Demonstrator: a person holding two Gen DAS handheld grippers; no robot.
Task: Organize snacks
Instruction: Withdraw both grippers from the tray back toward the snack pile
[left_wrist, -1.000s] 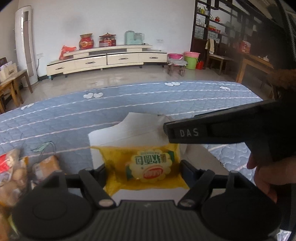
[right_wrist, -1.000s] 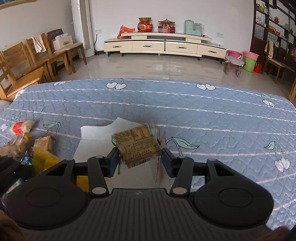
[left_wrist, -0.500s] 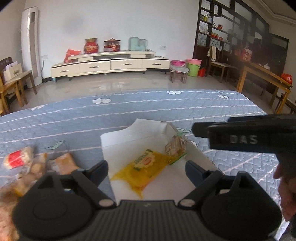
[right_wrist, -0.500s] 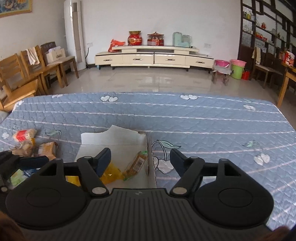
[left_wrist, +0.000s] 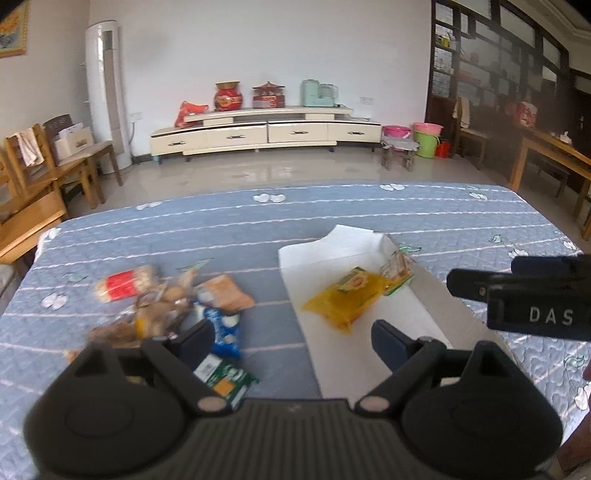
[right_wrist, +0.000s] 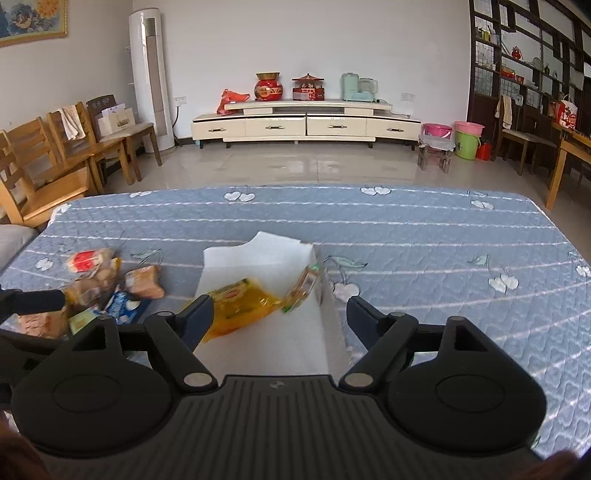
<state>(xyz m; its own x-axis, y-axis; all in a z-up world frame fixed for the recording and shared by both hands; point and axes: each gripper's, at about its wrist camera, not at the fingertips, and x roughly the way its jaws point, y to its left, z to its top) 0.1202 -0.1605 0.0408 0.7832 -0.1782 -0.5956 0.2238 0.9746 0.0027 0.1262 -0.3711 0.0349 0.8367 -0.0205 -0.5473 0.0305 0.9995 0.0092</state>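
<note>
A white open box (left_wrist: 354, 343) (right_wrist: 280, 325) lies on the blue quilted table. In it are a yellow snack packet (left_wrist: 347, 295) (right_wrist: 240, 299) and a small tan packet (left_wrist: 397, 267) (right_wrist: 304, 282) leaning on the box's right wall. A pile of loose snacks (left_wrist: 166, 302) (right_wrist: 99, 284) lies left of the box, with a blue packet (left_wrist: 221, 326) and a green packet (left_wrist: 225, 380). My left gripper (left_wrist: 291, 341) is open and empty, above the table between pile and box. My right gripper (right_wrist: 279, 317) is open and empty over the box's near end.
The right gripper's body (left_wrist: 535, 291) reaches in at the right of the left wrist view. The table's far edge (right_wrist: 295, 188) drops to a tiled floor. Wooden chairs (right_wrist: 55, 155) stand left, and a cream TV cabinet (right_wrist: 306, 122) is at the far wall.
The left gripper let go of the yellow packet and the right let go of the tan packet, both into the box. Both grippers opened, drew back and rose; the left one swung left toward the pile.
</note>
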